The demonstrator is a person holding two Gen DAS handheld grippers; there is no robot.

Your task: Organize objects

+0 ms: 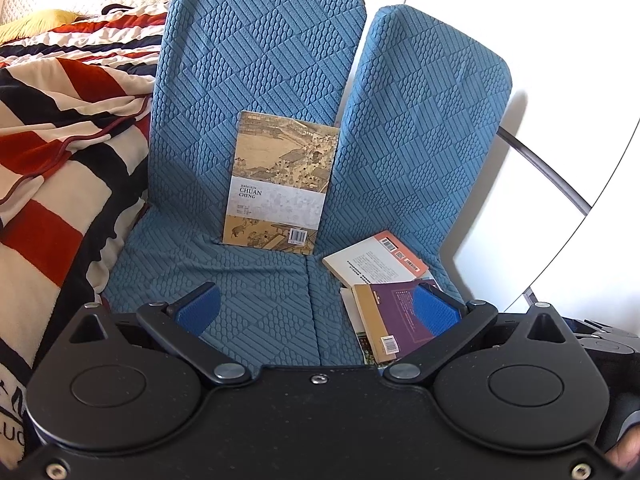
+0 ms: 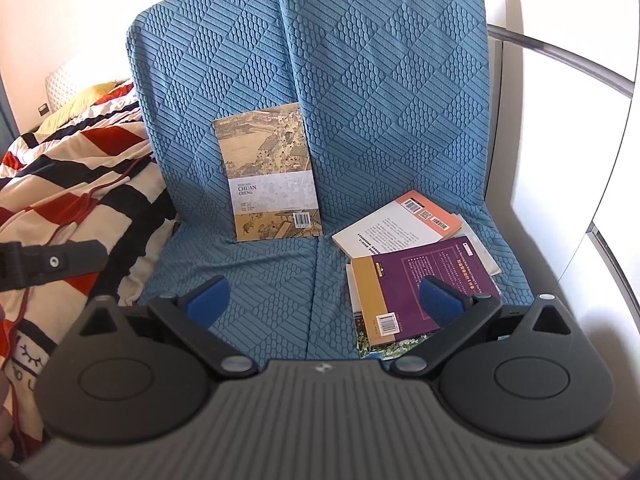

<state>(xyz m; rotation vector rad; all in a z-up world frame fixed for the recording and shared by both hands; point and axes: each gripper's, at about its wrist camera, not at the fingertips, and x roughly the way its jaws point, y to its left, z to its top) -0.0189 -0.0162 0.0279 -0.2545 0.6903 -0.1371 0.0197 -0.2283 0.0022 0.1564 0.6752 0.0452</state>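
Observation:
A tan book with an old painted townscape (image 1: 280, 182) (image 2: 272, 174) stands upright against the back of a blue quilted seat (image 1: 256, 60) (image 2: 224, 64). On the right seat cushion lies a loose pile: a white and orange book (image 1: 376, 258) (image 2: 400, 222) partly under a purple and ochre book (image 1: 394, 318) (image 2: 416, 280), with more books beneath. My left gripper (image 1: 318, 310) hovers open over the seat front, nothing between its blue pads. My right gripper (image 2: 324, 306) is open too, its right pad (image 2: 438, 302) over the purple book.
A striped red, black and cream blanket (image 1: 52, 152) (image 2: 76, 184) is heaped to the left of the seats. A white wall (image 1: 560, 60) (image 2: 560, 160) with a metal rail (image 1: 548, 168) (image 2: 560, 56) runs along the right. Part of the left gripper's body (image 2: 48, 262) shows at the left.

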